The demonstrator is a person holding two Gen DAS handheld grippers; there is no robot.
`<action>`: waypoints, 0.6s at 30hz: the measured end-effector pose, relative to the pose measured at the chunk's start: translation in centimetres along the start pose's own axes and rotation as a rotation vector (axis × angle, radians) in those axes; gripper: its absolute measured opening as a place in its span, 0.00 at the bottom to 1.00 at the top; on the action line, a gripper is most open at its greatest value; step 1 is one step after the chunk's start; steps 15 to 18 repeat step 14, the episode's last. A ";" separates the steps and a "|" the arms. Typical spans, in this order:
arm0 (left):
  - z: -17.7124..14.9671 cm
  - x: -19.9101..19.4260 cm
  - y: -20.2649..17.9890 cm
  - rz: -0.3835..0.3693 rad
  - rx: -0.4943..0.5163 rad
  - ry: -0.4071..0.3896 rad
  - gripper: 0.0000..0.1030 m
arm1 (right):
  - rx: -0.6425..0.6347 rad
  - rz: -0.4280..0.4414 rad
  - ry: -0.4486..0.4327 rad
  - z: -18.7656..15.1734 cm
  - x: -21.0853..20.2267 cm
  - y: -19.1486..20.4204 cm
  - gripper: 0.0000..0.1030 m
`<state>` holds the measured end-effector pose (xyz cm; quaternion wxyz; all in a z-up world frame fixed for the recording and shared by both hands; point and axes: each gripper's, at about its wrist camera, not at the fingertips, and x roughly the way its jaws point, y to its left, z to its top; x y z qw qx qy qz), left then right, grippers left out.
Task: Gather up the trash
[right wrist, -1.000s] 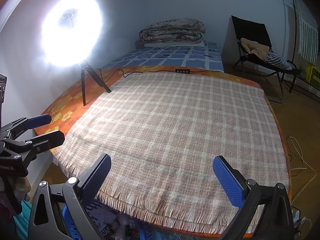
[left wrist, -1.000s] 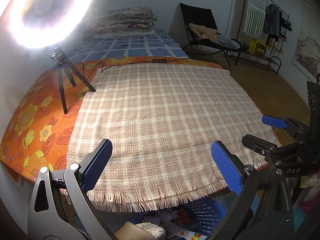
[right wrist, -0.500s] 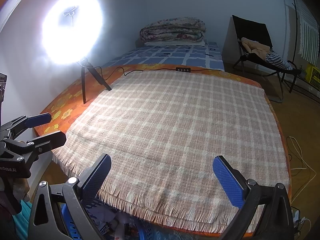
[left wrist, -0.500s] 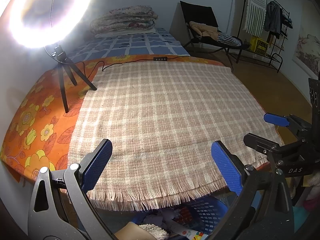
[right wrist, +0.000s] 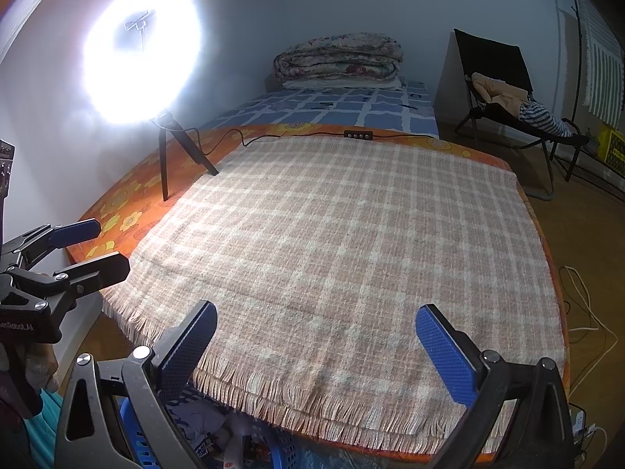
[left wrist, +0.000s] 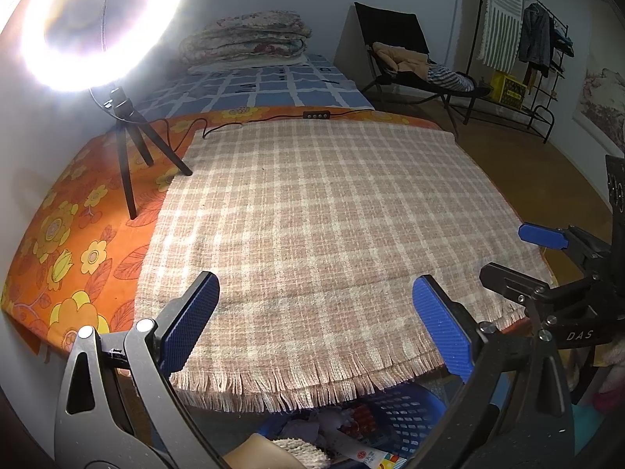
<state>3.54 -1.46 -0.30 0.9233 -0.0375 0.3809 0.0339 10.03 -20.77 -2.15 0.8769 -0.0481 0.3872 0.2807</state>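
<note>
1. Left gripper [left wrist: 314,318]: I read the jaws spread wide, nothing between the blue pads [left wrist: 191,320]. It hovers over the near fringe of the plaid blanket [left wrist: 324,211].

2. Right gripper [right wrist: 316,348]: same config, jaws spread, empty, also above the near fringe. In the left wrist view it shows to the right of the left unit, at approx. the same height.

3. Landmark = plaid blanket. All positions below are ref. to it.

4. Task item: the trash [left wrist: 351,434] sits in a blue basket [left wrist: 406,418] on the floor, below the blanket's near edge and partly tucked under the fringe. I see paper and wrapper scraps, mixed; individual pieces are too cluttered to name. On the blanket top I see no trash.

5. Key relation: the basket lies down and back toward me from both claws, not ahead. In the left wrist view it sits below-centre between the fingers; in the right wrist view the blue basket [right wrist: 136,434] sits at lower left, behind the left finger. My judgement: left gripper is nearer and better lined up.

6. Long axis: n/a, scraps are crumpled, no clear axis visible.

7. Beyond: ring light [left wrist: 97,19] on its tripod stands just beside the blanket's far left corner; cable runs along the far edge.
</note>
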 end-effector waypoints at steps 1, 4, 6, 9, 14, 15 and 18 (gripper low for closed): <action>0.0 0.0 0.0 0.001 0.000 0.000 0.98 | 0.000 0.000 0.000 0.0 0.0 0.0 1.00; -0.1 0.0 0.1 0.011 0.004 -0.008 0.98 | -0.001 -0.002 0.001 -0.1 0.0 0.0 1.00; -0.2 0.0 0.0 0.018 0.009 -0.011 0.98 | 0.000 -0.002 0.003 -0.2 0.1 0.1 1.00; -0.3 0.0 -0.1 0.021 0.010 -0.010 0.98 | 0.001 -0.001 0.003 -0.3 0.2 0.0 1.00; -0.3 0.1 0.1 0.018 0.002 -0.003 0.98 | -0.001 -0.003 0.005 -0.3 0.2 0.1 1.00; -0.3 0.1 0.1 0.018 0.002 -0.003 0.98 | -0.001 -0.003 0.005 -0.3 0.2 0.1 1.00; -0.3 0.1 0.1 0.018 0.002 -0.003 0.98 | -0.001 -0.003 0.005 -0.3 0.2 0.1 1.00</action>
